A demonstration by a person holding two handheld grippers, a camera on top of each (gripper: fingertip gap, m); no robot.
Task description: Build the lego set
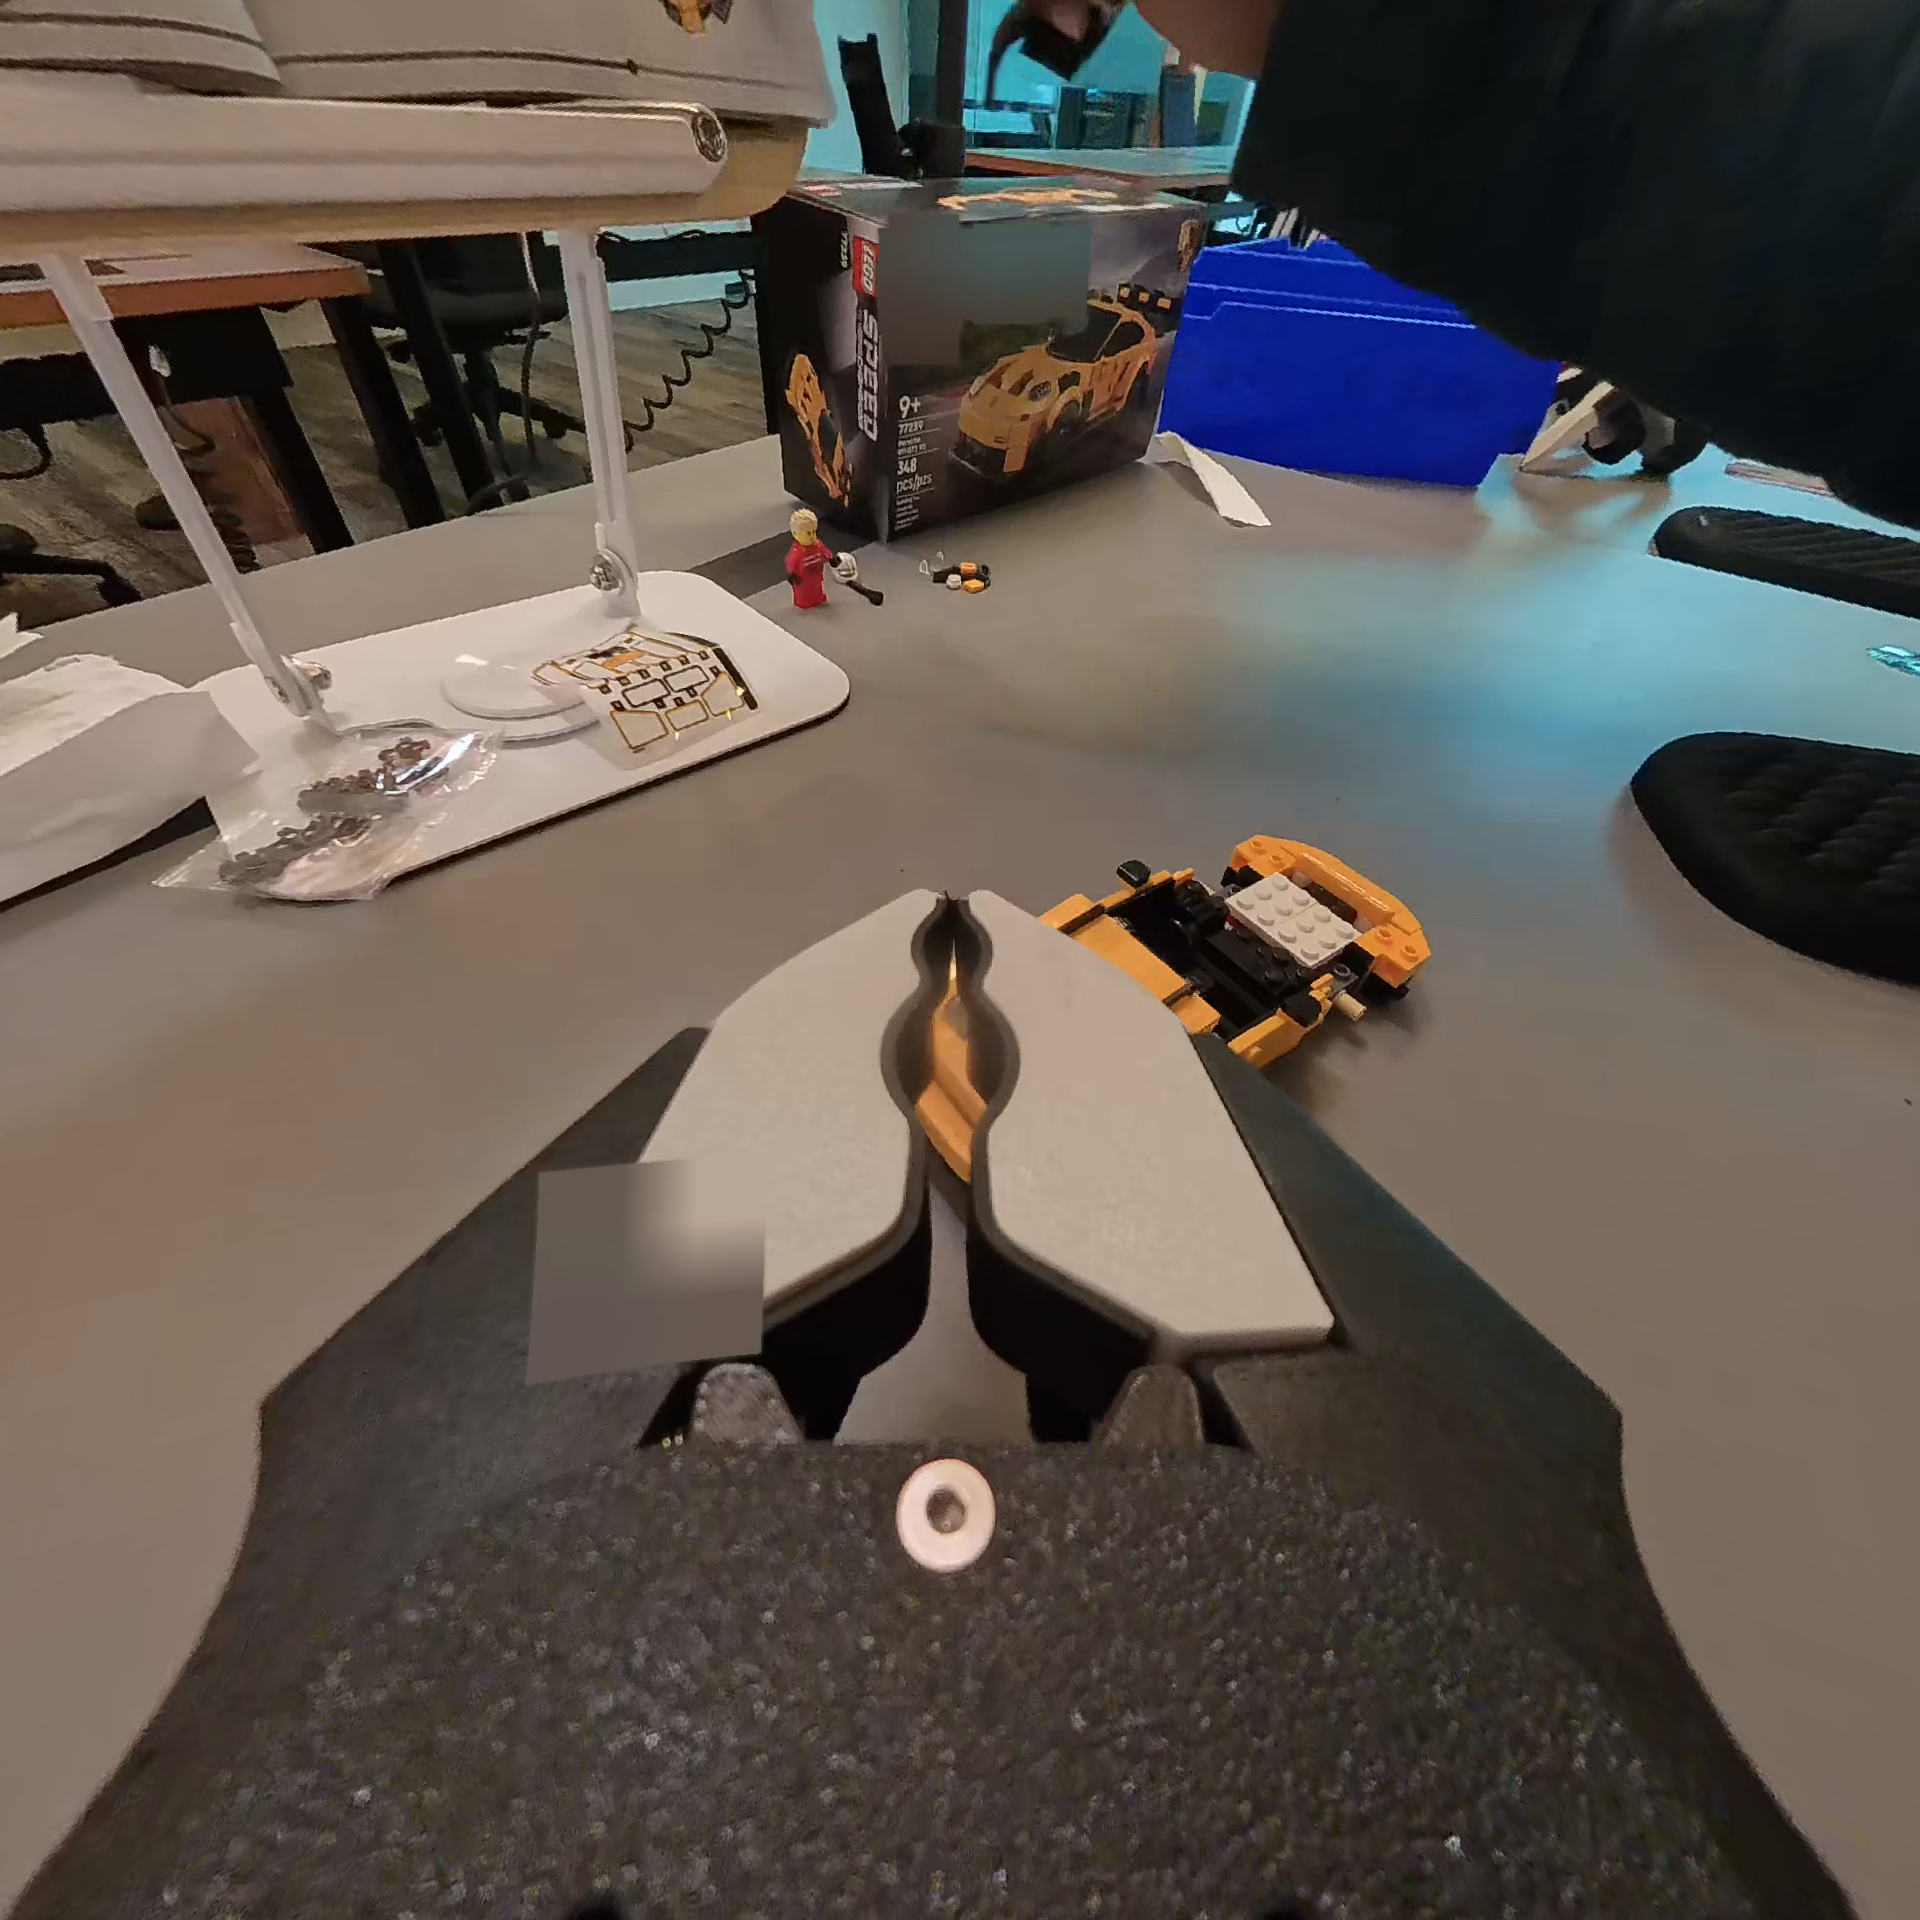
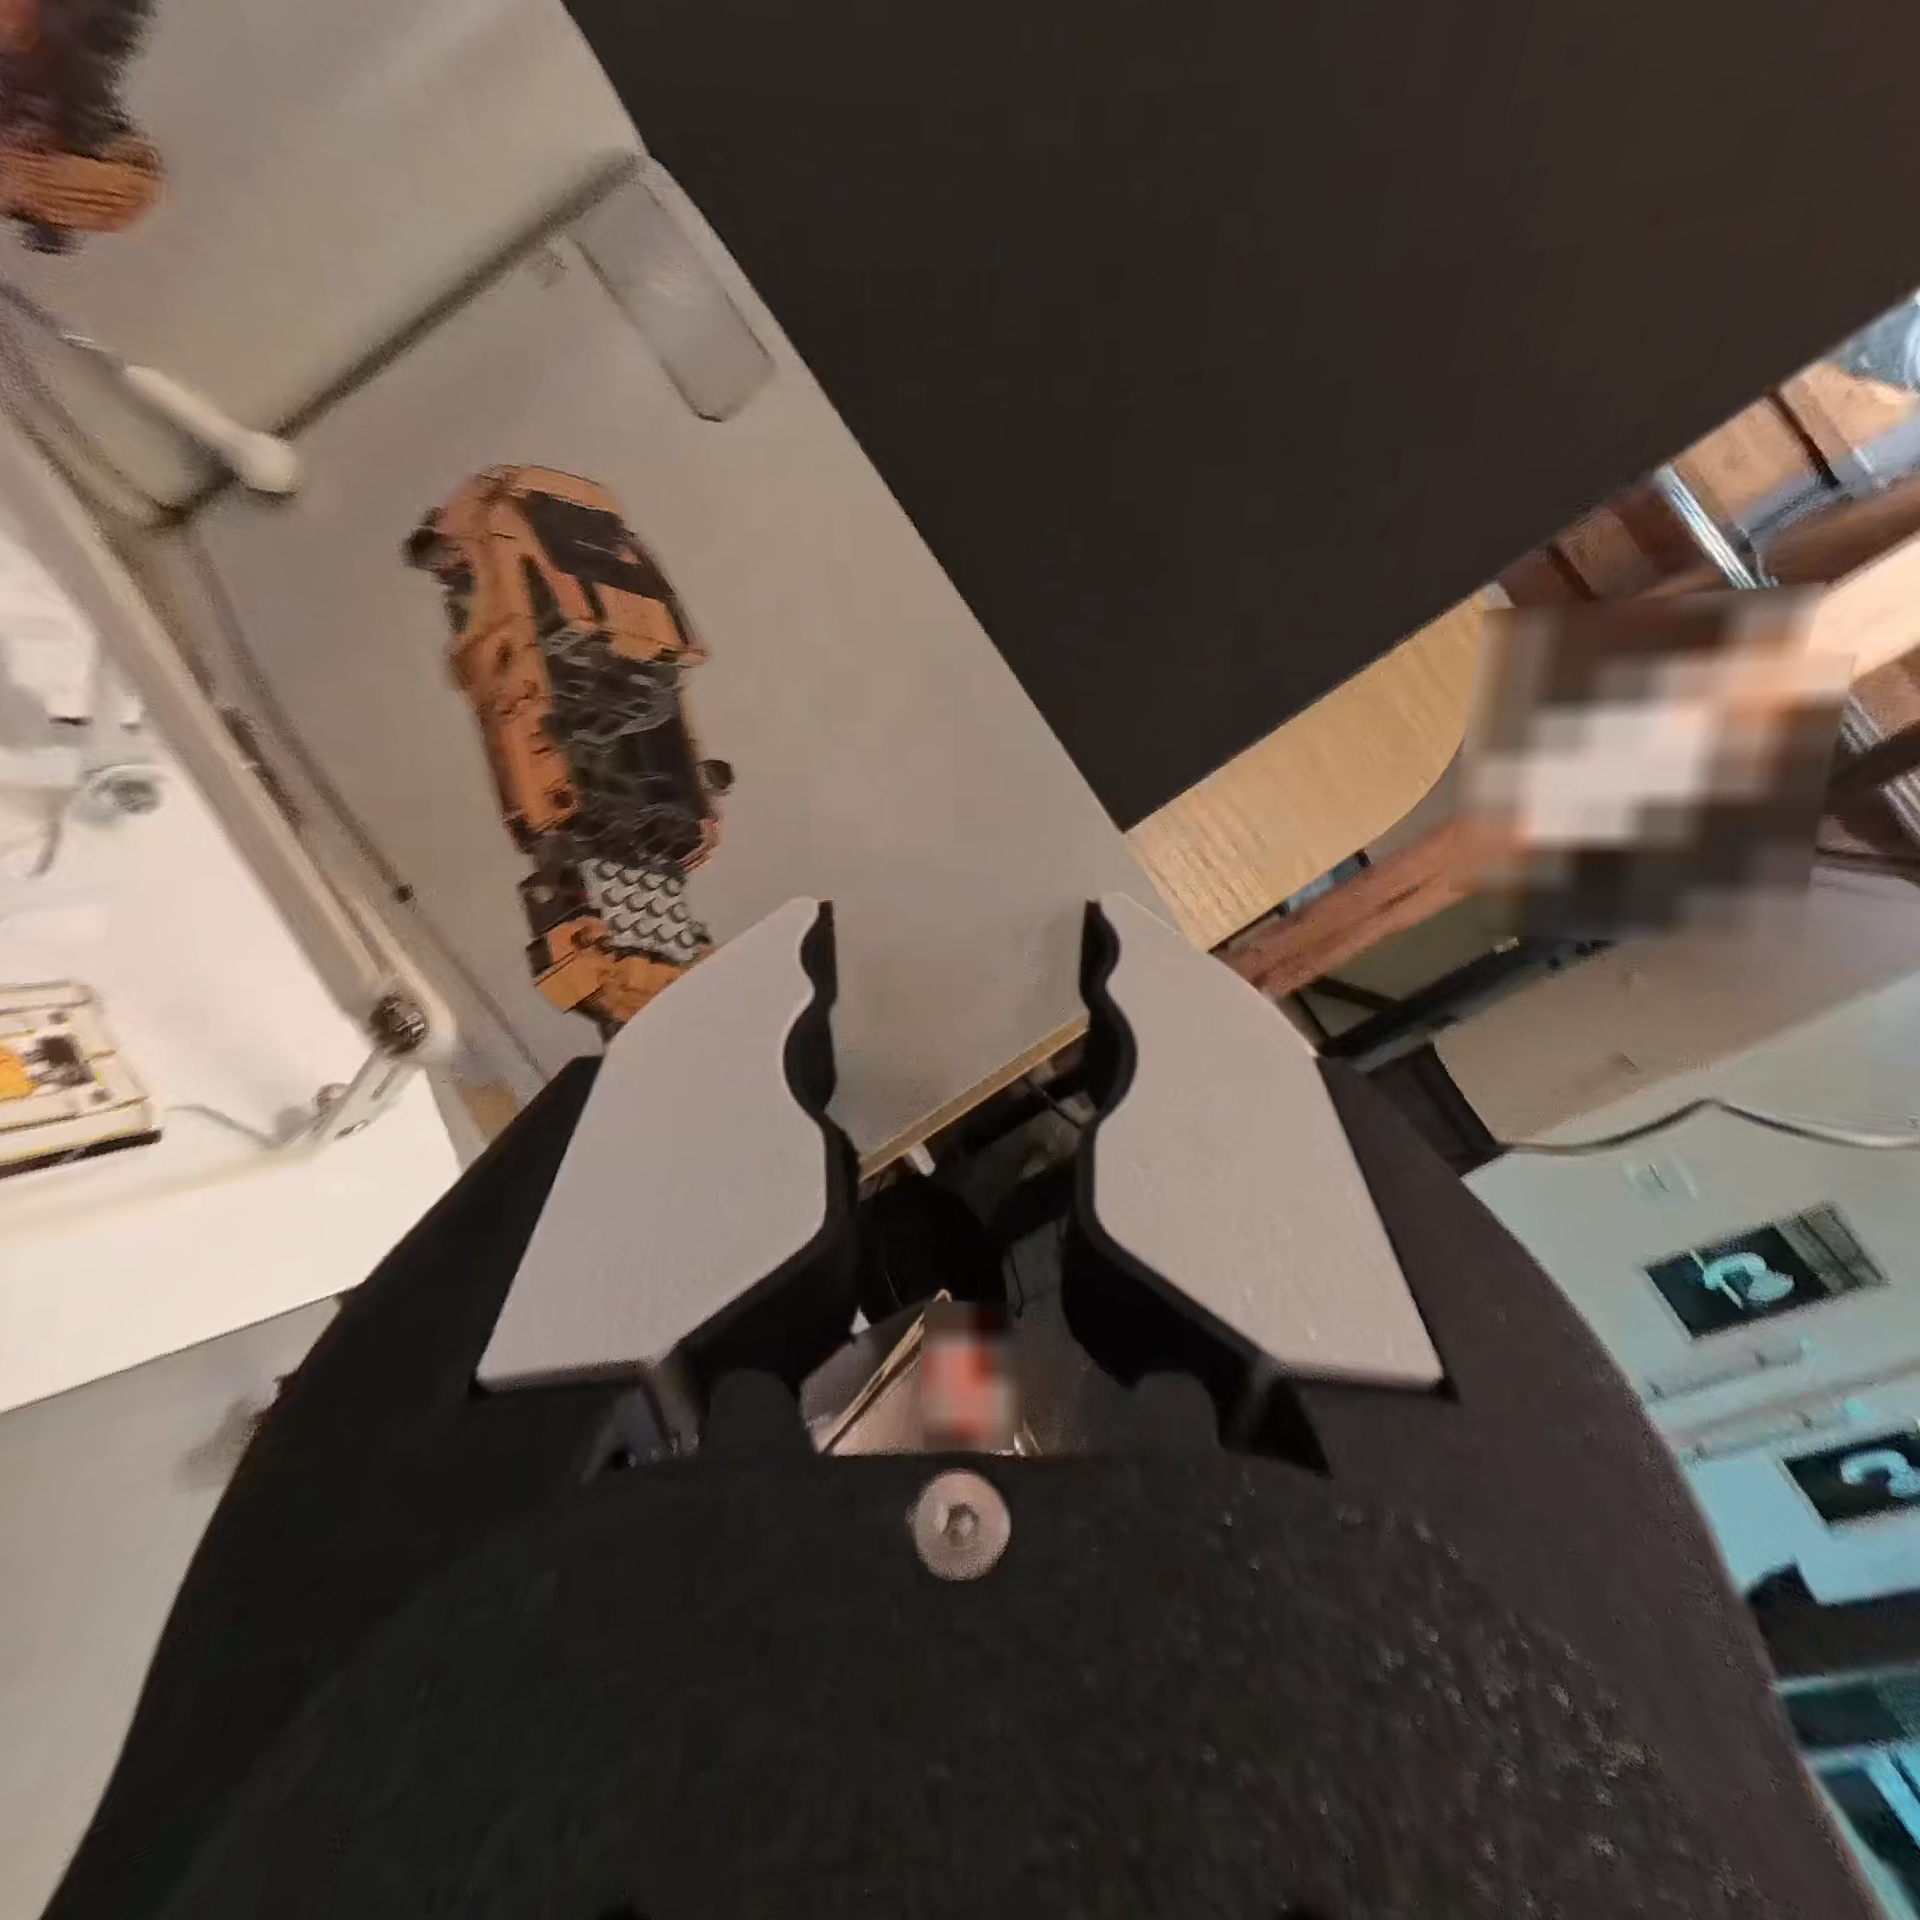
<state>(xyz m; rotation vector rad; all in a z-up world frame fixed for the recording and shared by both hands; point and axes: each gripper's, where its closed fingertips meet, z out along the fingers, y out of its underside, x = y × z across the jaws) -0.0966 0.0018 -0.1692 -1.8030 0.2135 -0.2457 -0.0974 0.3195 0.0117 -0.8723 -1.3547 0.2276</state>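
A partly built orange and black lego car (image 1: 1262,940) lies on the grey table (image 1: 1143,727), with a light grey plate on top of it. My left gripper (image 1: 948,906) is shut, its tips together, right over the car's near end. An orange part of the car shows through the gap between the fingers; I cannot tell whether they pinch it. In the blurred, tilted right wrist view the car (image 2: 582,727) lies on the table left of my right gripper (image 2: 956,925), which is open, empty and held up off the table.
The lego box (image 1: 987,353) stands at the back, with a red minifigure (image 1: 808,561) and small loose pieces (image 1: 961,575) before it. A white stand base (image 1: 727,665) at left holds a sticker sheet (image 1: 649,691) and a parts bag (image 1: 332,810). Blue bins (image 1: 1340,364), black pads (image 1: 1787,842) and a dark sleeve (image 1: 1610,208) are at right.
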